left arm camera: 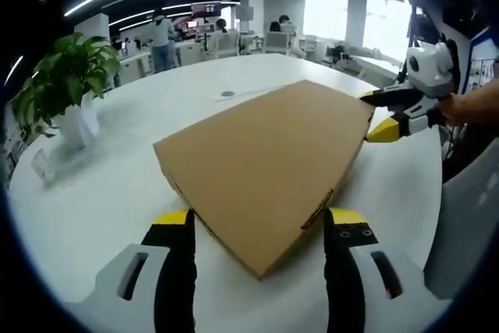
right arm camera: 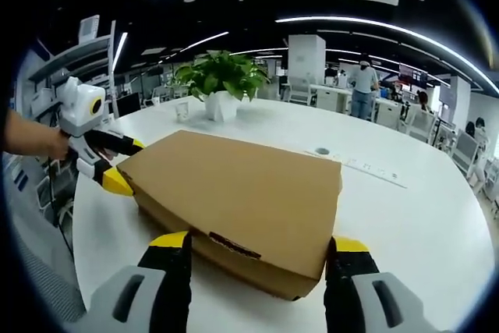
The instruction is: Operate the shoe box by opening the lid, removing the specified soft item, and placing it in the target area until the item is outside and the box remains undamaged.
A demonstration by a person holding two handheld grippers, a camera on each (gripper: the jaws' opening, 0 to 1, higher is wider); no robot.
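Now | left gripper (left arm camera: 261, 228) fingers apart | right gripper (right arm camera: 257, 251) fingers apart, both astride shoe box (left arm camera: 265, 161) corners

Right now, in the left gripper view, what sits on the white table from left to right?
Green leafy plant in a white pot → closed brown cardboard shoe box → yellow-tipped right gripper at the box's far corner, jaws spread around it.

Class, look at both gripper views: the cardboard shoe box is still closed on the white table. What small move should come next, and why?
Probably close the left hand-held gripper on the lid's edge and lift. The shoe box lies shut on the table, that gripper's open jaws already straddle a corner, and the right hand-held gripper, also open, frames the opposite corner to steady it.
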